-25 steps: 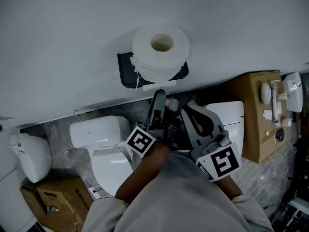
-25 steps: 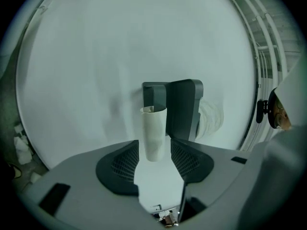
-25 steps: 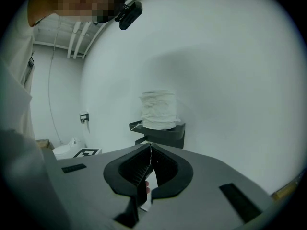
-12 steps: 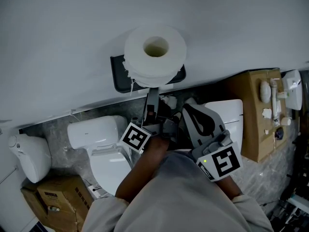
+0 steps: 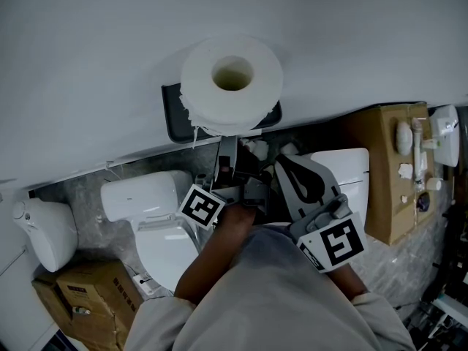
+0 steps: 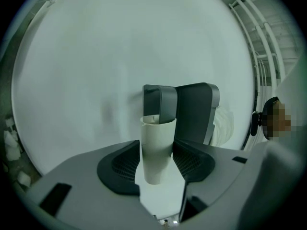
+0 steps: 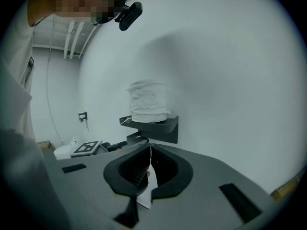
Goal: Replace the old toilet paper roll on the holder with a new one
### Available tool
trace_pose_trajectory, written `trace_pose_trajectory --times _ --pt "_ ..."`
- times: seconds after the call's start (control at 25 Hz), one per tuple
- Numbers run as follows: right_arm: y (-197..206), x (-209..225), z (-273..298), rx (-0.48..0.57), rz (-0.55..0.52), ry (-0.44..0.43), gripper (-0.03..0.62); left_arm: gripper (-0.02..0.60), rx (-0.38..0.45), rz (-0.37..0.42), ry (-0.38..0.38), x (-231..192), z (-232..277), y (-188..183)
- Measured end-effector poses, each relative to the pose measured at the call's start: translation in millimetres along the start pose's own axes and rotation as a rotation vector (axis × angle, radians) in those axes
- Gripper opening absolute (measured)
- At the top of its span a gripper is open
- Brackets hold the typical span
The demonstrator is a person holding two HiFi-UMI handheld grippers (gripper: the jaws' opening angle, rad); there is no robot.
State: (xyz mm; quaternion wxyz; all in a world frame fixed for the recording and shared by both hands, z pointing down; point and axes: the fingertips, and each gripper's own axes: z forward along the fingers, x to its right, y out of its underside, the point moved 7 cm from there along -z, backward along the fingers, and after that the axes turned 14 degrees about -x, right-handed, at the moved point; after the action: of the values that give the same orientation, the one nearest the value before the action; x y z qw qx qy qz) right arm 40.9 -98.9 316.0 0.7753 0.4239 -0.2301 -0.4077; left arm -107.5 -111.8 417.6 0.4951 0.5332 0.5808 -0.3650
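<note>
A full white toilet paper roll stands on end on the dark wall holder. Just below the holder, my left gripper points up at it. In the left gripper view a bare cardboard tube lies lengthwise between the jaws of that gripper, in front of the holder. Those jaws have just been opening a little, and both pads still touch the tube. To the right, my right gripper is shut. It pinches a thin white scrap of paper, with the roll ahead.
The white wall fills the upper part of the head view. Below it stand a white toilet and a white fixture at the left. Cardboard boxes sit at the lower left and at the right.
My left gripper has shifted left and closer in under the holder. The roll and holder have slid left in the head view. The right gripper looks about where it was.
</note>
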Motion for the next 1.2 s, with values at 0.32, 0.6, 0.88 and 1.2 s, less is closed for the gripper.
trace_pose_trajectory --times 0.32,0.6,0.88,1.2 --pt "5 11 -6 0.003 0.009 -0.003 0.017 0.198 -0.009 0.002 0.017 2 8 10" --pt "6 13 -11 0.007 0.019 0.008 0.017 0.195 -0.035 -0.013 0.022 4 11 17" --pt "9 18 -17 0.01 0.034 0.03 0.017 0.195 -0.07 -0.019 0.031 4 19 25" --pt "14 27 -25 0.016 0.056 0.056 0.017 0.192 -0.117 -0.016 0.036 3 30 38"
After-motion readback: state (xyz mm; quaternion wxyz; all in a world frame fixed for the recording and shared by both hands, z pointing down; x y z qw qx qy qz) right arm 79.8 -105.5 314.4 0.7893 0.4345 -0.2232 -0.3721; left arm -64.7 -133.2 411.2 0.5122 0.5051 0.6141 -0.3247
